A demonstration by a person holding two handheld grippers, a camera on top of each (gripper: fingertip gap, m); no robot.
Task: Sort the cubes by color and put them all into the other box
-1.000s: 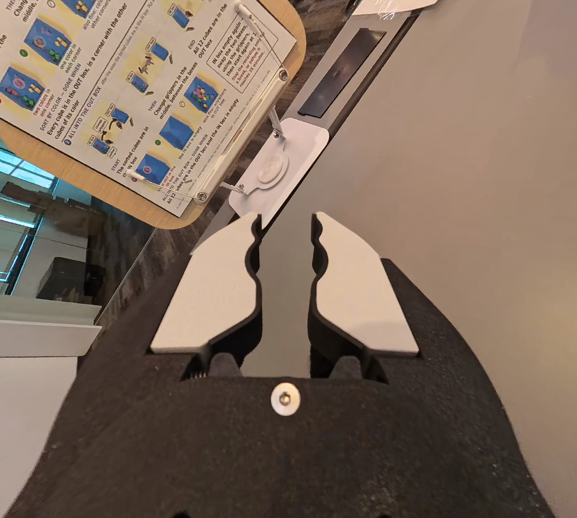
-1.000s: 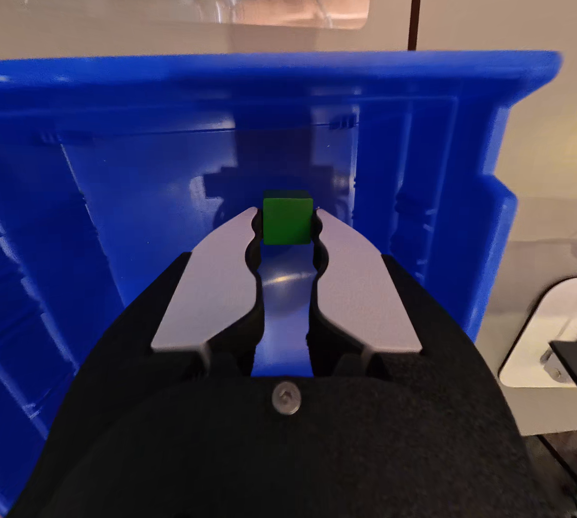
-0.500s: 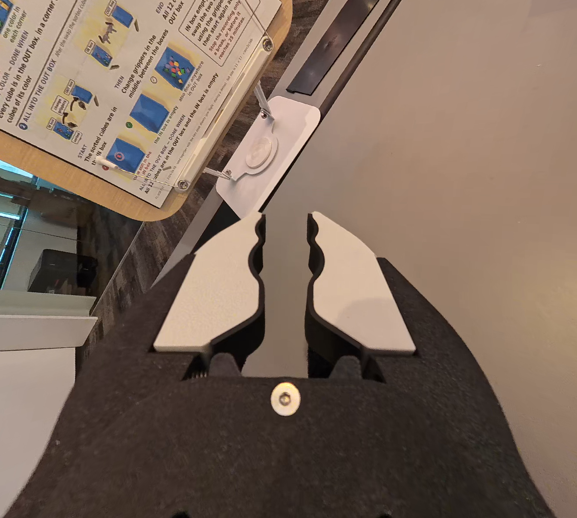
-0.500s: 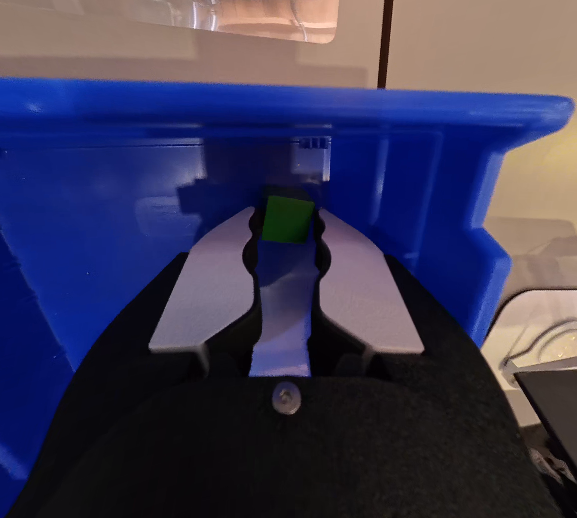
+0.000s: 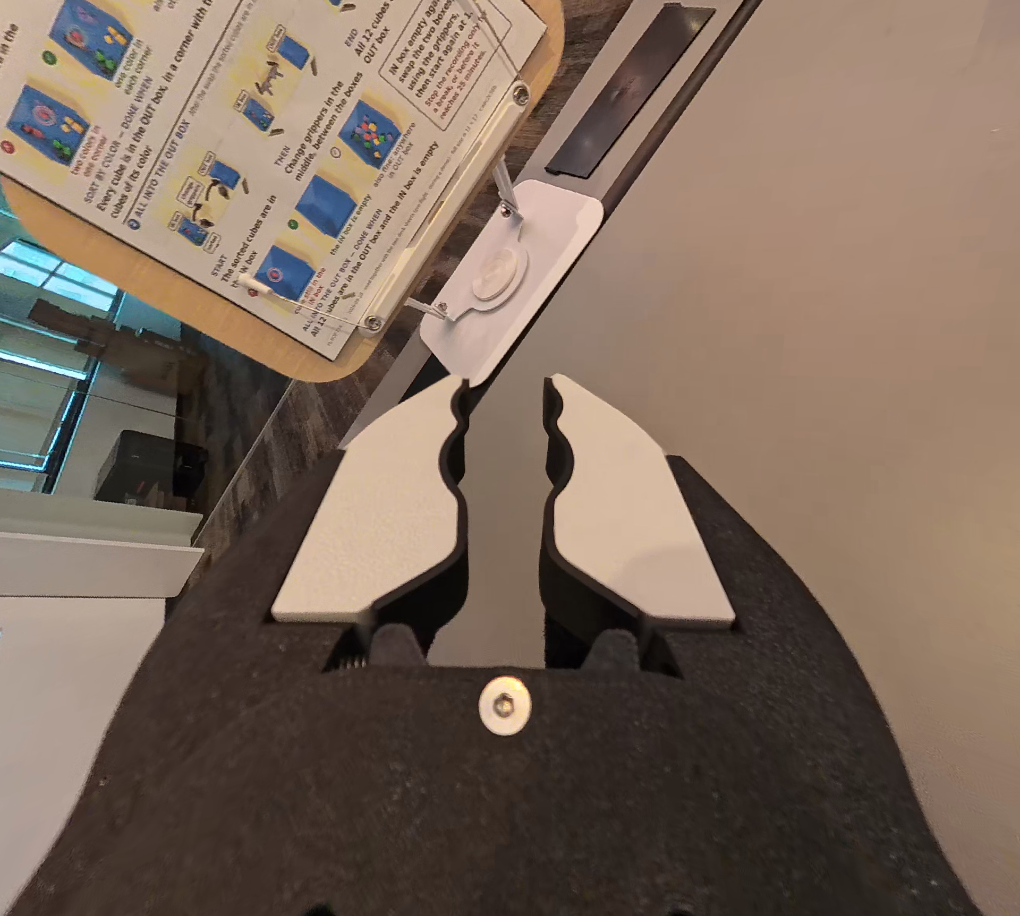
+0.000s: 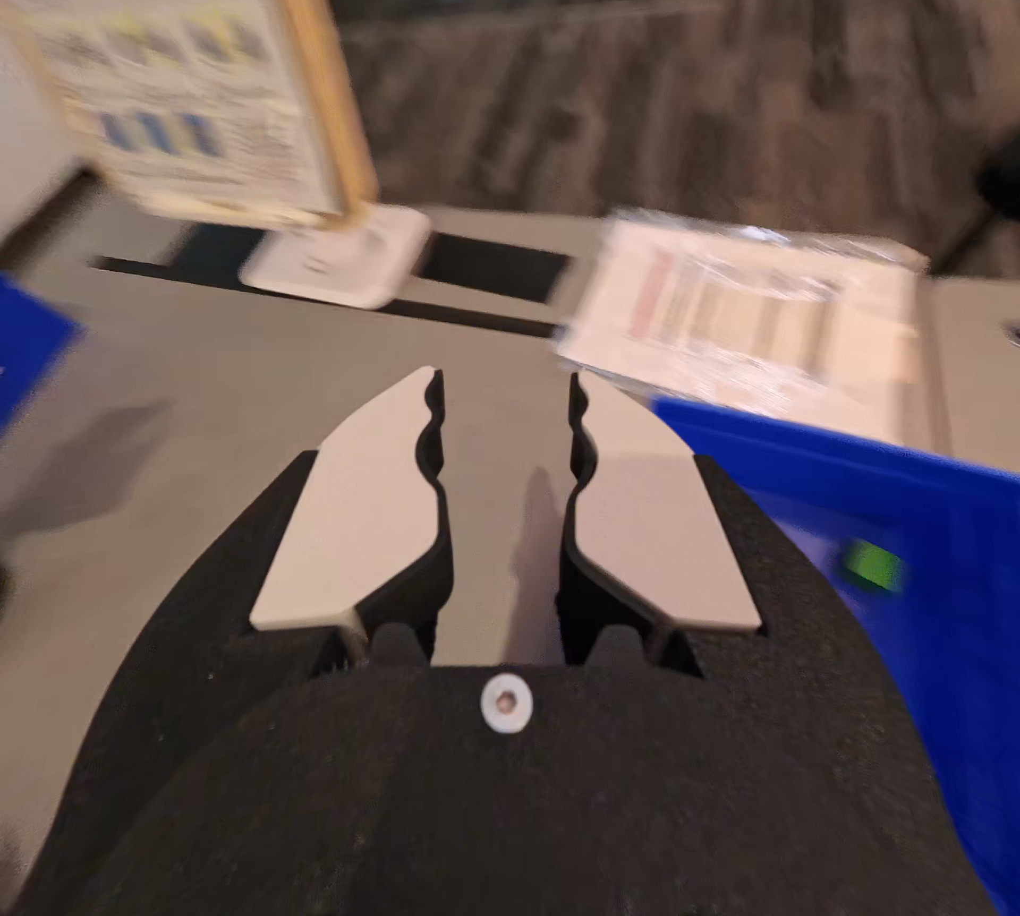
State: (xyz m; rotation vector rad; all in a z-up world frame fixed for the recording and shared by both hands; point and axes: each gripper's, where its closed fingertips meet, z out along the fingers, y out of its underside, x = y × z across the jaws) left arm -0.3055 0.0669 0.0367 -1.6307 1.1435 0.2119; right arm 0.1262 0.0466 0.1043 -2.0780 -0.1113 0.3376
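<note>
In the blurred right wrist view, my right gripper (image 6: 505, 382) is open and empty above the grey table between two blue boxes. One blue box (image 6: 883, 492) is at the right, with a green cube (image 6: 875, 567) lying inside it. A corner of the other blue box (image 6: 27, 343) shows at the left edge. In the left wrist view, my left gripper (image 5: 505, 384) is open and empty over bare grey table (image 5: 800, 338). No box or cube shows in that view.
An instruction sheet on a wooden board (image 5: 265, 117) stands on a white base (image 5: 508, 277) at the table's far edge, also in the right wrist view (image 6: 182, 62). A plastic-wrapped paper (image 6: 745, 316) lies at the far right. A dark slot (image 5: 629, 89) runs along the far edge.
My right gripper has let go of the green cube inside the blue box, opened, and swung up and left out of the box. My left gripper has shifted only slightly.
</note>
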